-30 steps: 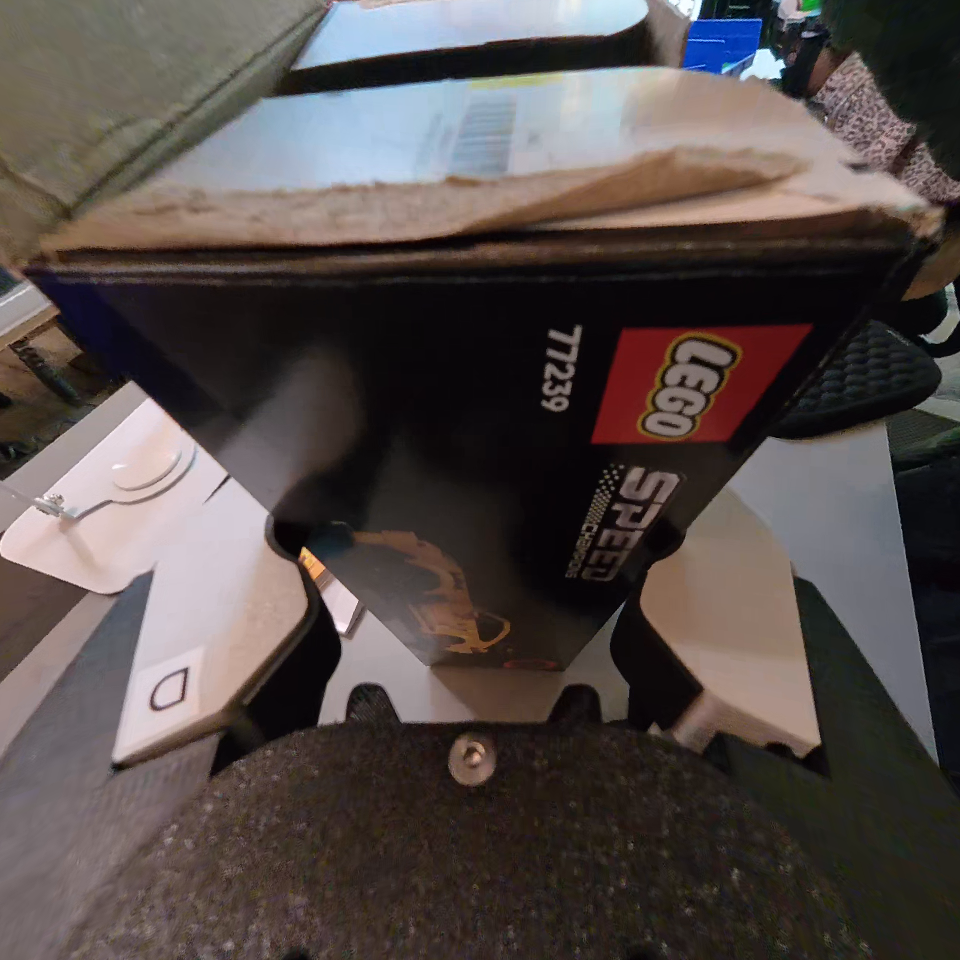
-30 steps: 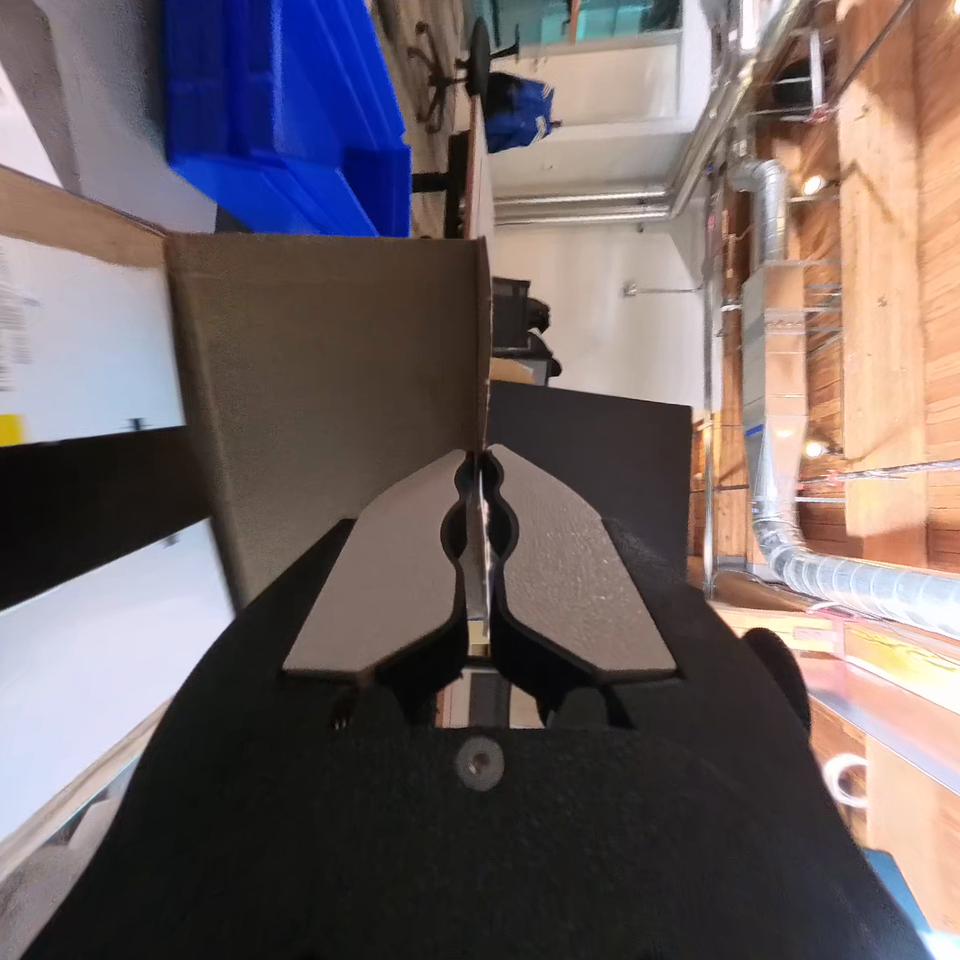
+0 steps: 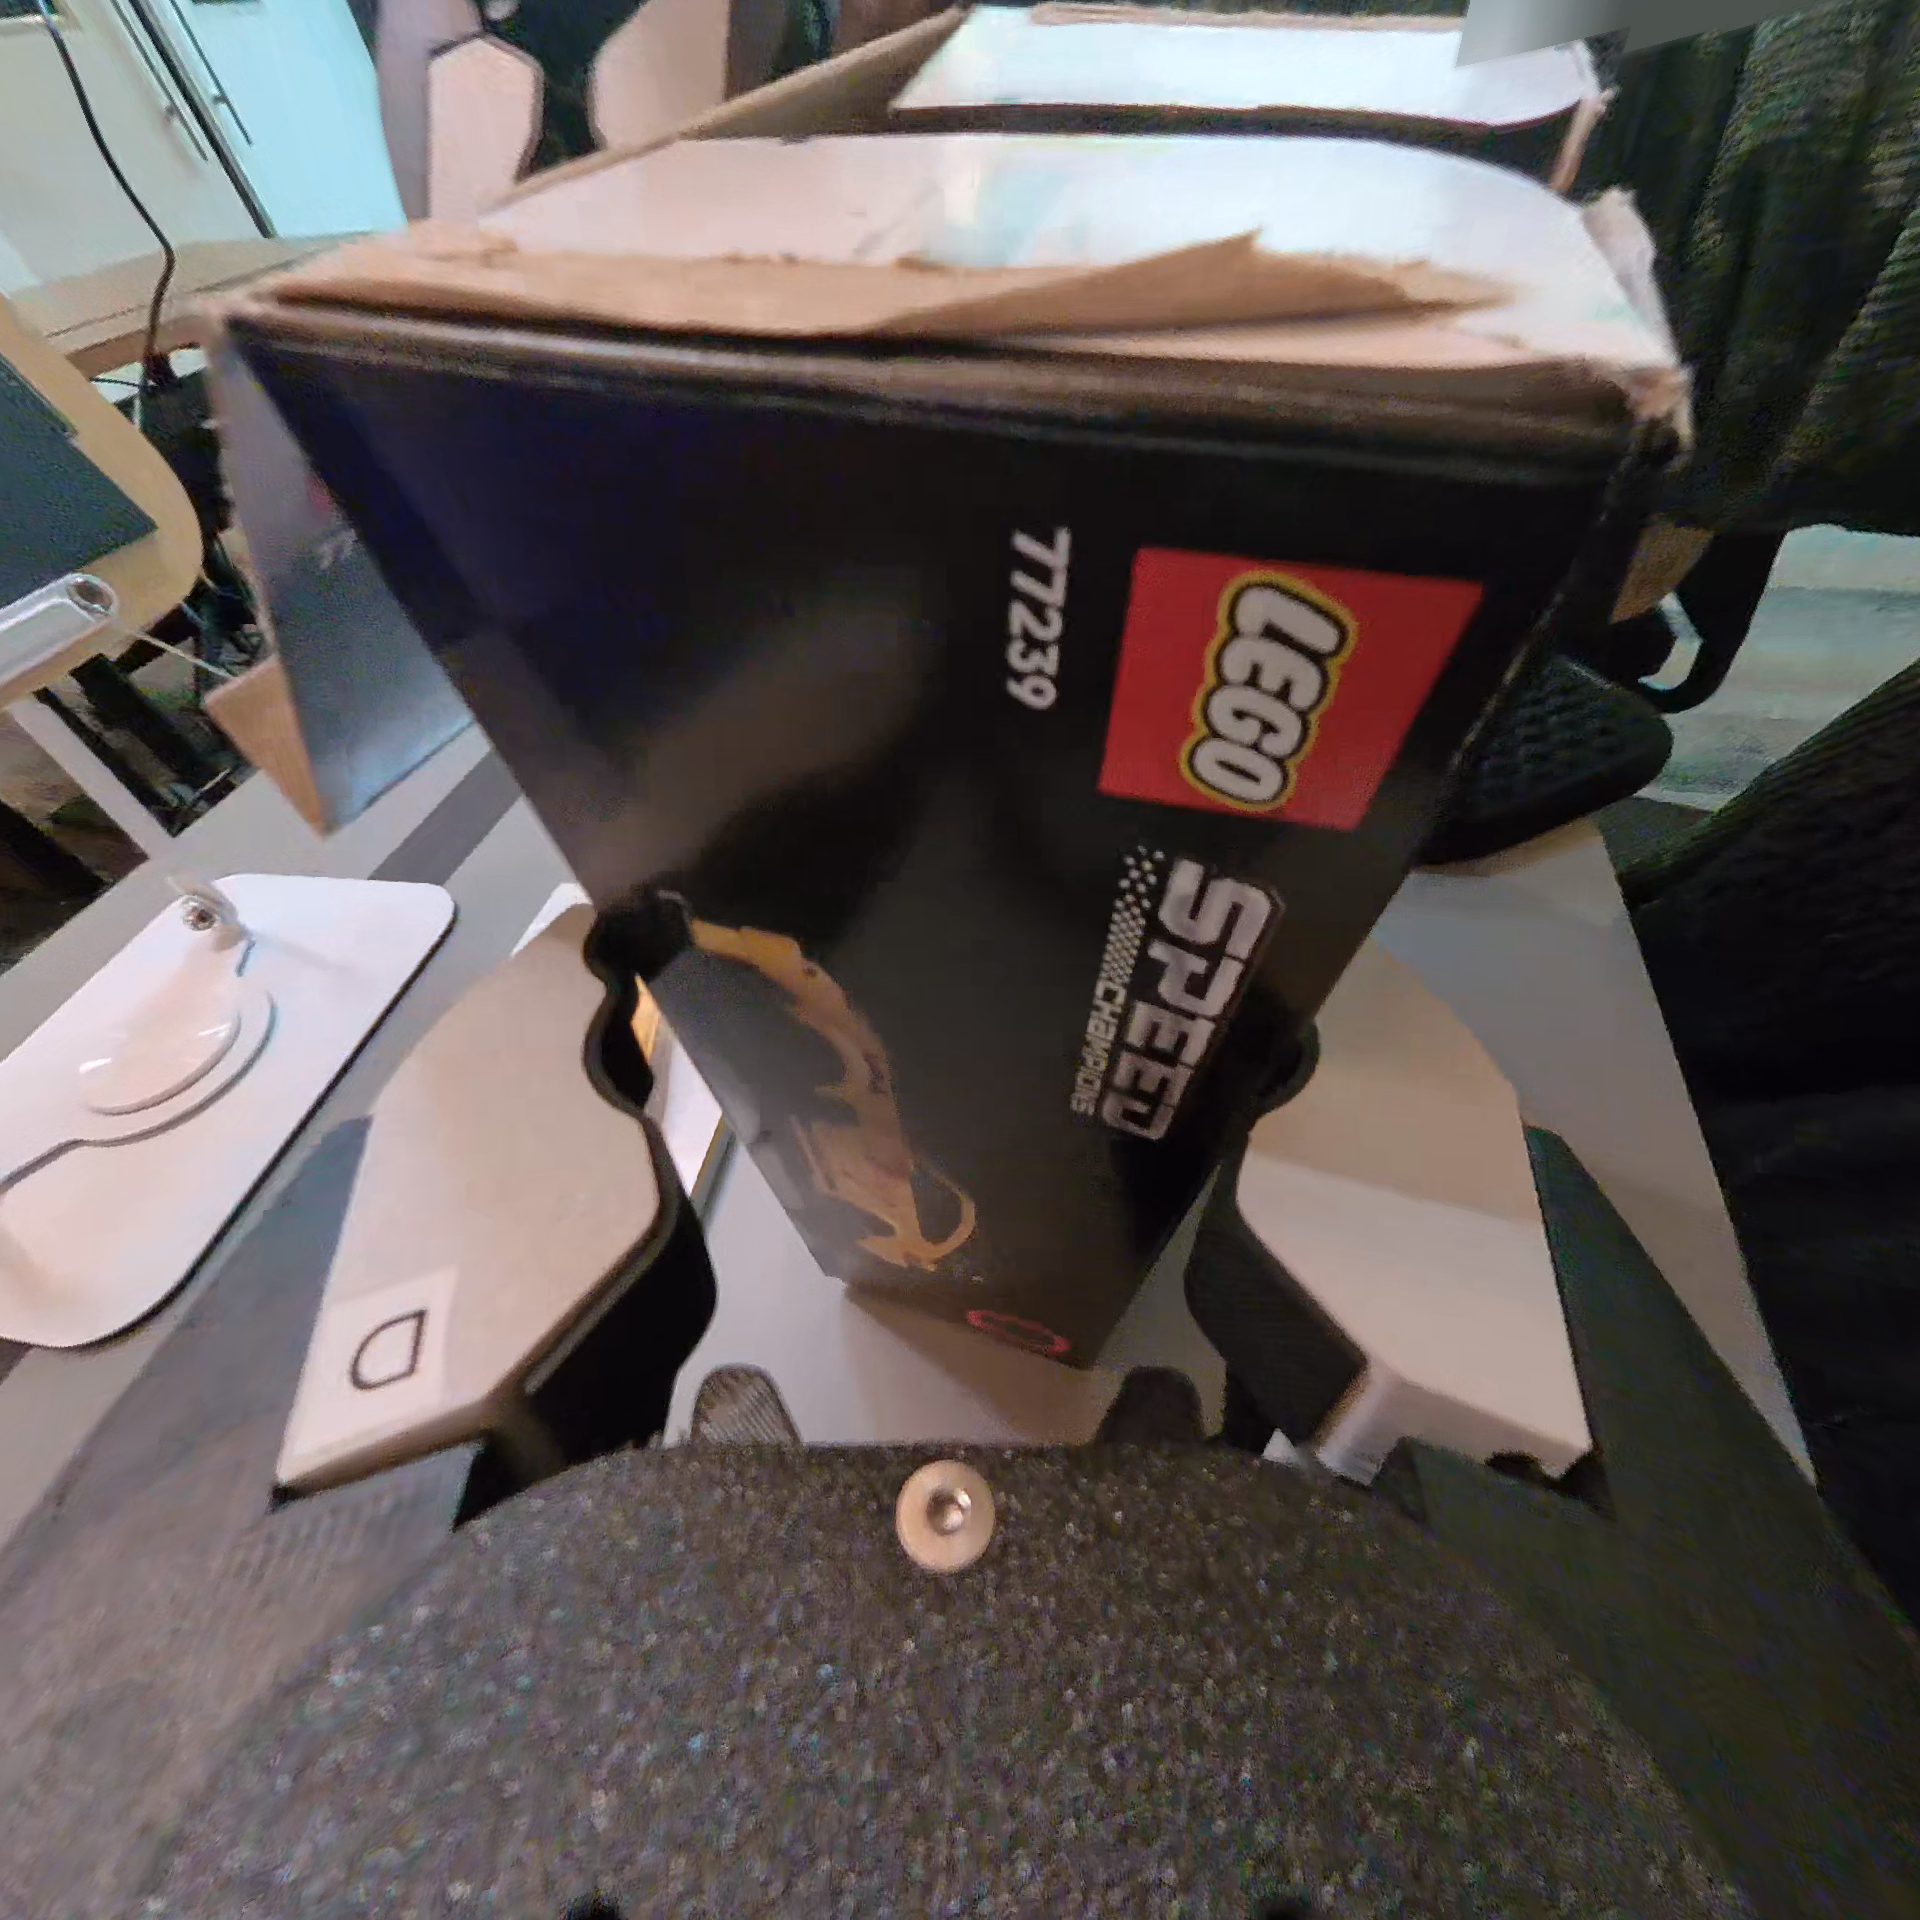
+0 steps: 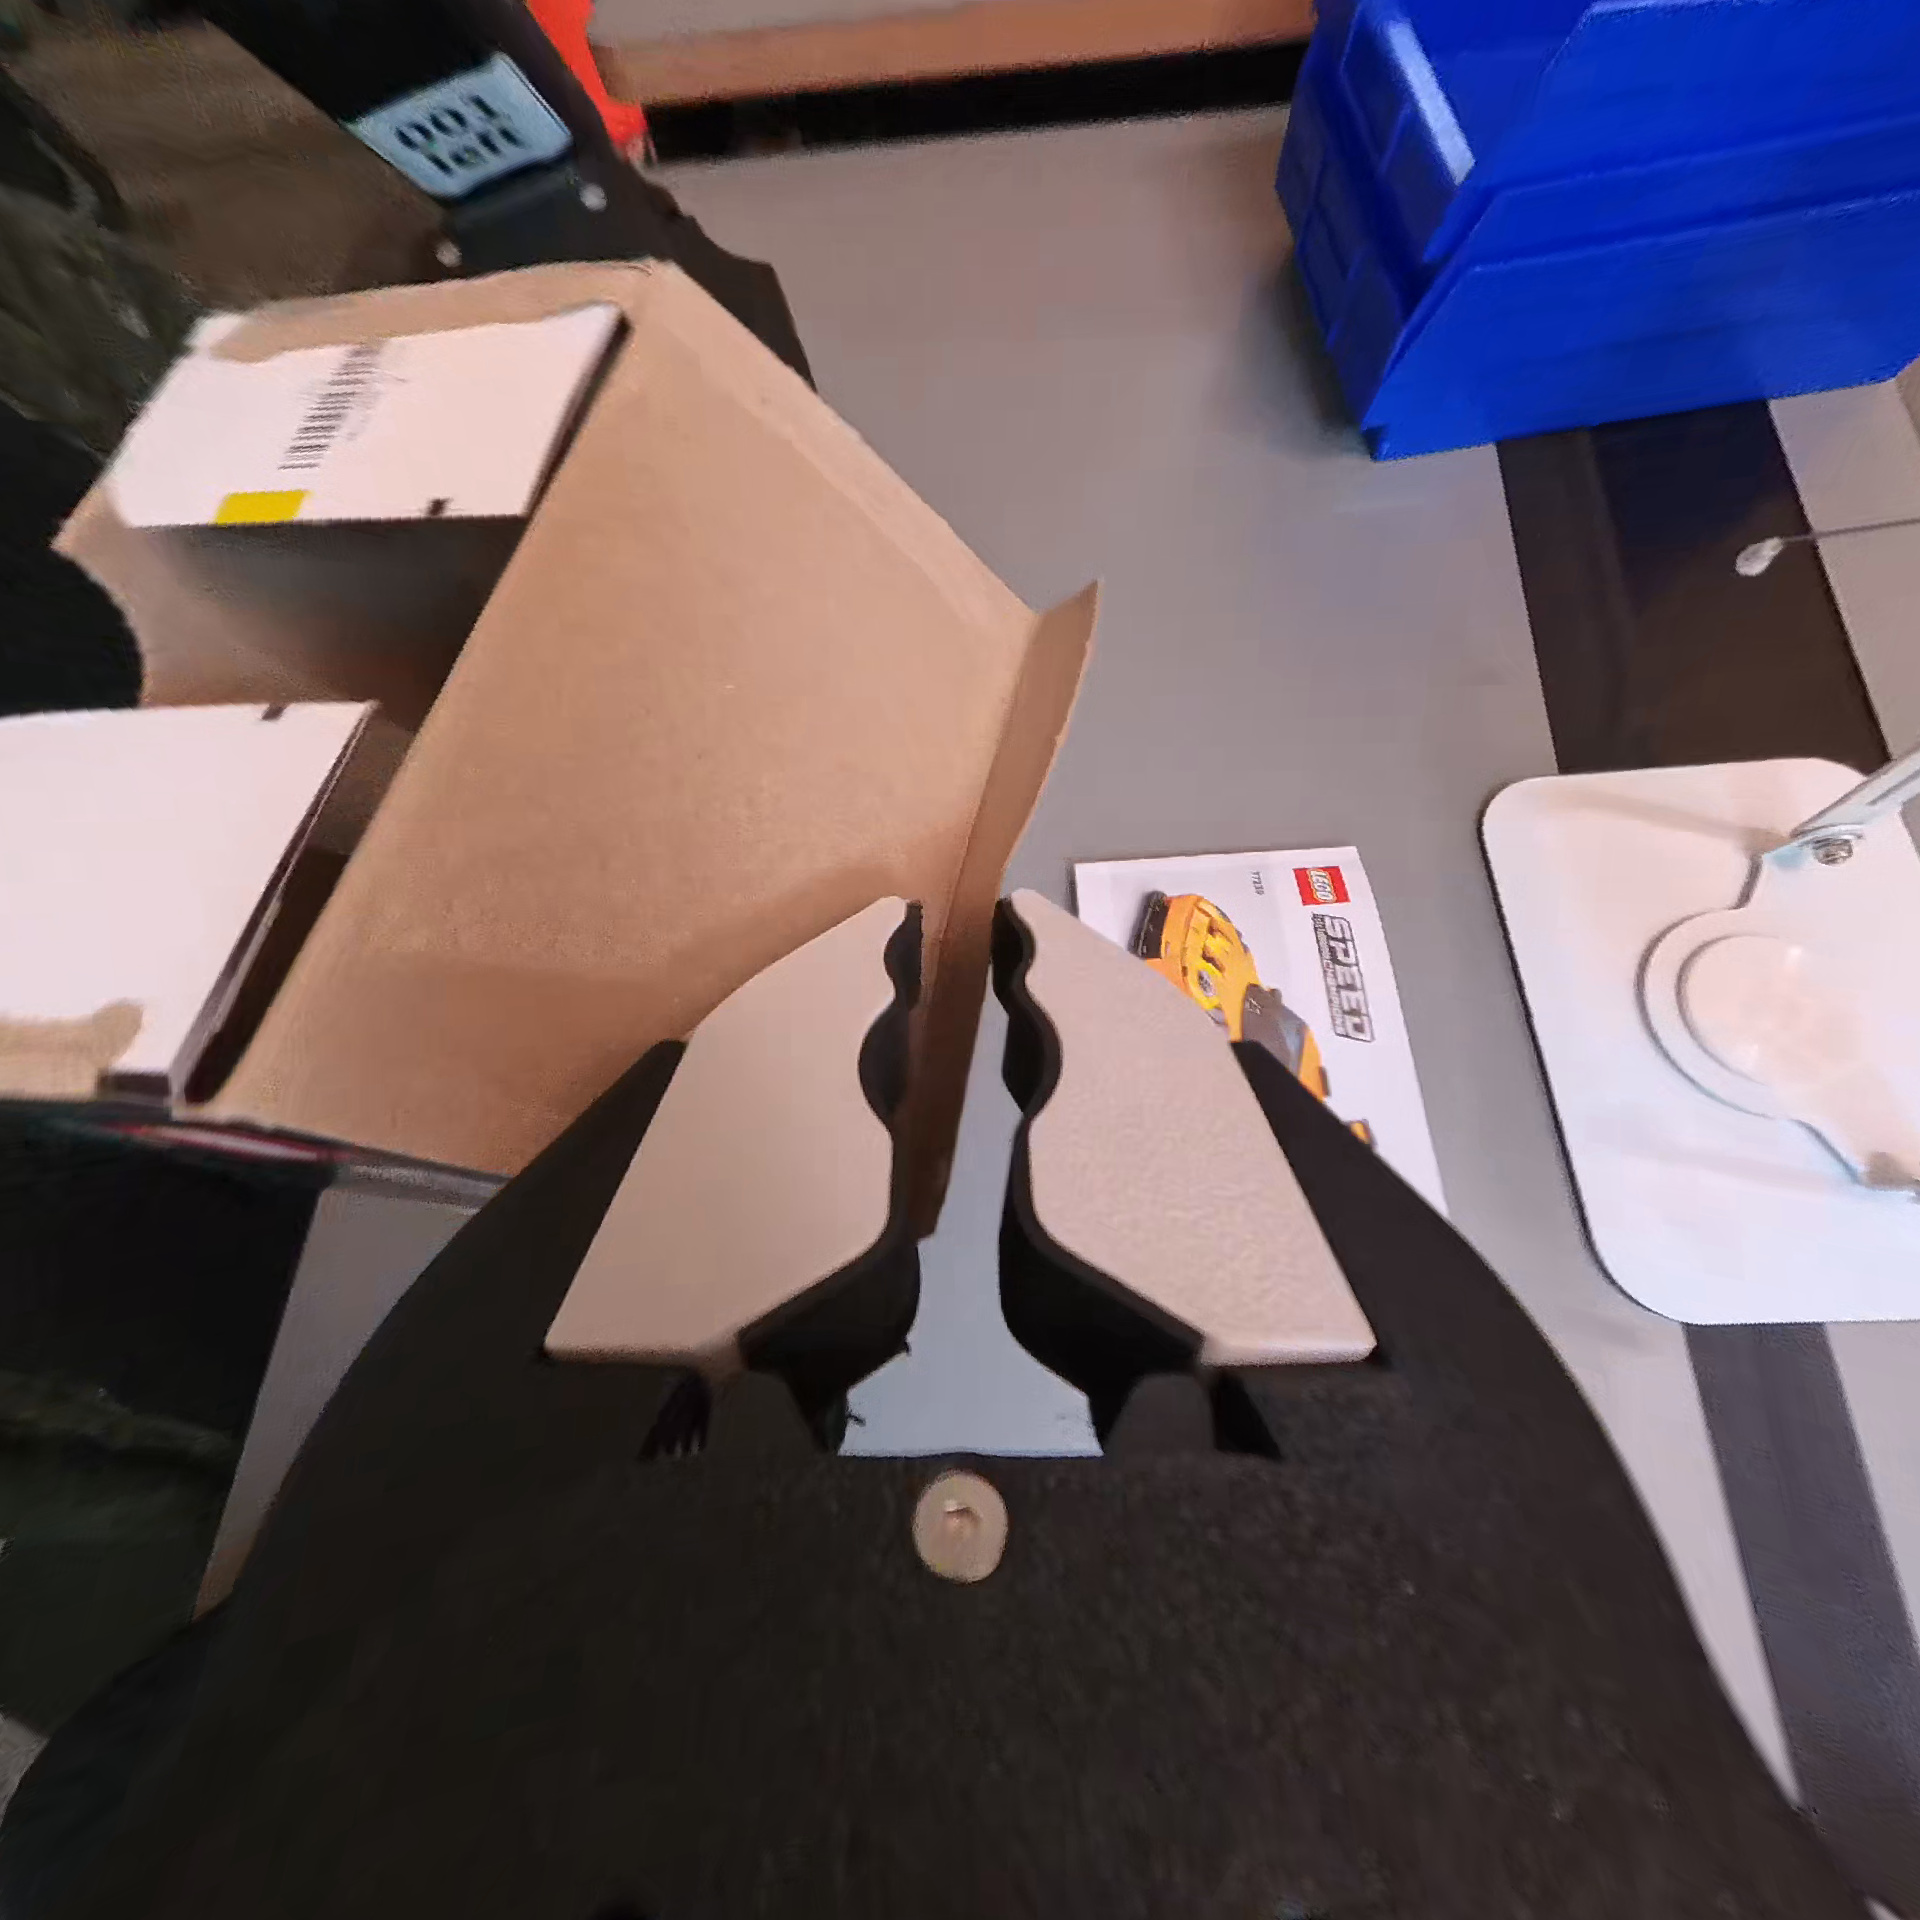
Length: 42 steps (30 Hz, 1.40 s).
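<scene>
Our left gripper has its 2 fingers spread wide and pressed against the sides of a black toy box, clamping its narrow lower end so the box stands up off the grey table with its torn cardboard top facing away from us. Our right gripper has its fingers only slightly parted, straddling the thin edge of the box's brown opened flap; the flap appears to touch the left finger, with a gap at the right one, so we judge it is not pinched. Holding the body firm with one tool probably leaves the other free to work the flap. On the table lie a booklet just beside the right fingertips, a white mat carrying a metal bracket, and a blue plastic bin farther off. Black mesh chairs stand beyond the table edge.
</scene>
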Tool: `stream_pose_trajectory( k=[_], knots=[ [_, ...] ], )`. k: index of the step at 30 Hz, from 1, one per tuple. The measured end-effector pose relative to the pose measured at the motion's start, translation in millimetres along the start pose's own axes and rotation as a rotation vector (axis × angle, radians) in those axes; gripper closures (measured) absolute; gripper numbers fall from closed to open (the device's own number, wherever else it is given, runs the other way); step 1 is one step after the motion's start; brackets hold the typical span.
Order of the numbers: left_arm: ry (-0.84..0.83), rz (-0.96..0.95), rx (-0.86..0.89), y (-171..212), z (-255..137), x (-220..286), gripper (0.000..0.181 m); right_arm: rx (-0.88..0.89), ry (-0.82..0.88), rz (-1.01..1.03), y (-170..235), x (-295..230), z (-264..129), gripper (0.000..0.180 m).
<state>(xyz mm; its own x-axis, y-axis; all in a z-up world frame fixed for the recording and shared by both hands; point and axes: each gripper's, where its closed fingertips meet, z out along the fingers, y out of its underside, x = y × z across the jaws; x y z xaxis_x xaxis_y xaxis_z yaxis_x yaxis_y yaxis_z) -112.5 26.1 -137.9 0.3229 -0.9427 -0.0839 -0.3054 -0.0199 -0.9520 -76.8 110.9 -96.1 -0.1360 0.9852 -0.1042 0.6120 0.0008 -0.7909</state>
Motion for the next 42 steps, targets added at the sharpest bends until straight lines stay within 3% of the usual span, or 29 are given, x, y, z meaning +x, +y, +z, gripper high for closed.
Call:
stream_pose_trajectory(
  k=[3, 9, 17, 22, 27, 36, 42],
  knots=[
    [0.0, -0.028, 0.006, 1, 0, -3, 0.074, 0.044, 0.076, 0.008, 10, 5, -5, 0.167],
    [0.008, -0.105, 0.049, 0, 7, -8, 0.07, 0.141, 0.224, -0.001, 16, -1, -7, 0.169],
    [-0.007, -0.132, 0.051, 0, 7, -14, 0.07, 0.24, 0.299, 0.083, 21, -14, -16, 0.174],
    [-0.078, -0.112, 0.07, -3, 4, -22, 0.086, 0.312, 0.46, 0.041, 23, -1, -43, 0.172],
    [-0.078, -0.156, 0.176, -25, -13, -24, 0.088, 0.386, 0.497, 0.029, 16, -10, -61, 0.155],
    [-0.147, -0.076, 0.221, -51, -44, -30, 0.087, 0.449, 0.593, -0.084, -9, -45, -99, 0.151],
    [-0.196, 0.05, 0.176, -80, -68, -49, 0.09, 0.39, 0.68, -0.233, -29, -80, -112, 0.148]
  ],
)
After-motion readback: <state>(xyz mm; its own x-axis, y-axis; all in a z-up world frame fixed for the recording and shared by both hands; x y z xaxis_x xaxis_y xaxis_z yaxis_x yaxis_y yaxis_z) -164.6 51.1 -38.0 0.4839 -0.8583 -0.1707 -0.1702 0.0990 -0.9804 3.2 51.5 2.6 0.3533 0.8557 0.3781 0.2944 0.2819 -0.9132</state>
